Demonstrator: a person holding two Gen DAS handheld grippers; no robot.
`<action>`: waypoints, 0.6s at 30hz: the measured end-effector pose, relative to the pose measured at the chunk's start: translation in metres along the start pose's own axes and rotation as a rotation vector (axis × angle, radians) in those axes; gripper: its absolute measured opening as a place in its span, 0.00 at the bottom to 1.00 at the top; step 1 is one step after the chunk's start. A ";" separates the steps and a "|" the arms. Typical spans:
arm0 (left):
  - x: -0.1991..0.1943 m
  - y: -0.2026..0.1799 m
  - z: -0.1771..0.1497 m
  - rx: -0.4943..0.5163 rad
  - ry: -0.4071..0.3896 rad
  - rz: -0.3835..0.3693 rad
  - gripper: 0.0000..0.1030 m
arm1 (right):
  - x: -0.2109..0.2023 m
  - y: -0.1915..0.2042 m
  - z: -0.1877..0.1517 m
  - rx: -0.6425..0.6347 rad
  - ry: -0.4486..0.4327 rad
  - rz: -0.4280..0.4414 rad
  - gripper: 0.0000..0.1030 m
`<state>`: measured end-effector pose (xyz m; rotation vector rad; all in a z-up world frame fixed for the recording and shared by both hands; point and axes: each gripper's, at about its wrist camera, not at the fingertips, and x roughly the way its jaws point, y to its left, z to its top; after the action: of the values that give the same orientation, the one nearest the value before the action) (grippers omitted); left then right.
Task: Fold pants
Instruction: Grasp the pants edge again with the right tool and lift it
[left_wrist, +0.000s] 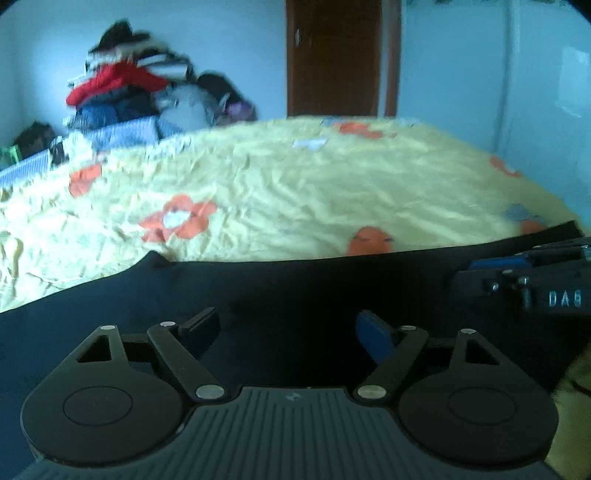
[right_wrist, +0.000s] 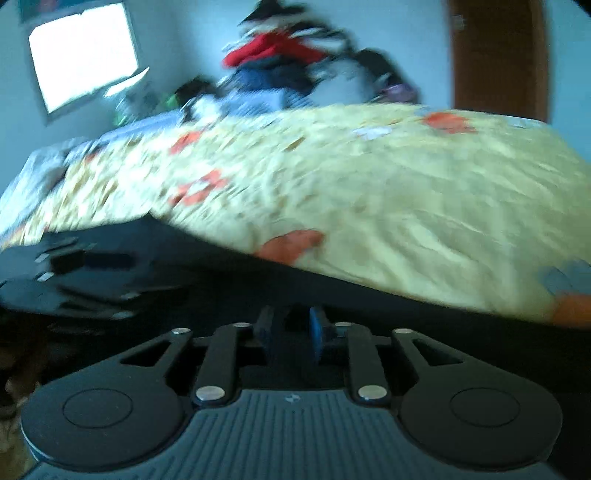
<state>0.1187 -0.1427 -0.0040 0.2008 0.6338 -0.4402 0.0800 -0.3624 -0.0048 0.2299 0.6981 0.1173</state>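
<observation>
Left wrist view: one pair of dark pants (left_wrist: 288, 284) lies flat on the near part of the bed, on the yellow bedspread (left_wrist: 295, 192) with orange flower prints. The far edge of the pants runs side to side across the frame, rising slightly to the right, so the long axis looks roughly left-right; which end is waist or hem cannot be told. Left gripper (left_wrist: 288, 334) has its two fingers spread wide apart, released, over the dark fabric; nothing sits between them. Whether the tips touch the cloth is unclear. Right gripper (left_wrist: 524, 280) shows at the right edge, low over the pants, seen from the side. One clothes pile (left_wrist: 140, 88) sits past the far left of the bed. One brown door (left_wrist: 334, 55) stands in the back wall.

Right wrist view, blurred: the same pants (right_wrist: 369, 306) fill the lower frame; their far edge slopes down from left to right across the bedspread (right_wrist: 406, 192). Right gripper (right_wrist: 291, 332) has its two fingers drawn close with dark fabric between them, clenched on the pants. Left gripper (right_wrist: 74, 280) is a dark smear at left, over the pants. One bright window (right_wrist: 83, 51), one clothes pile (right_wrist: 288, 59), one door (right_wrist: 498, 55).
</observation>
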 end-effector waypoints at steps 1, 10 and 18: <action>-0.007 -0.006 -0.005 0.018 -0.010 -0.019 0.87 | -0.012 -0.008 -0.007 0.040 -0.025 -0.008 0.42; -0.029 -0.045 -0.036 0.220 -0.074 0.069 0.85 | -0.114 -0.084 -0.063 0.276 -0.187 -0.246 0.72; -0.055 -0.027 -0.052 0.145 -0.076 0.093 0.86 | -0.207 -0.181 -0.128 0.934 -0.406 -0.165 0.74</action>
<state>0.0393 -0.1318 -0.0128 0.3485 0.5160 -0.4026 -0.1546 -0.5538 -0.0156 1.0563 0.3189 -0.4195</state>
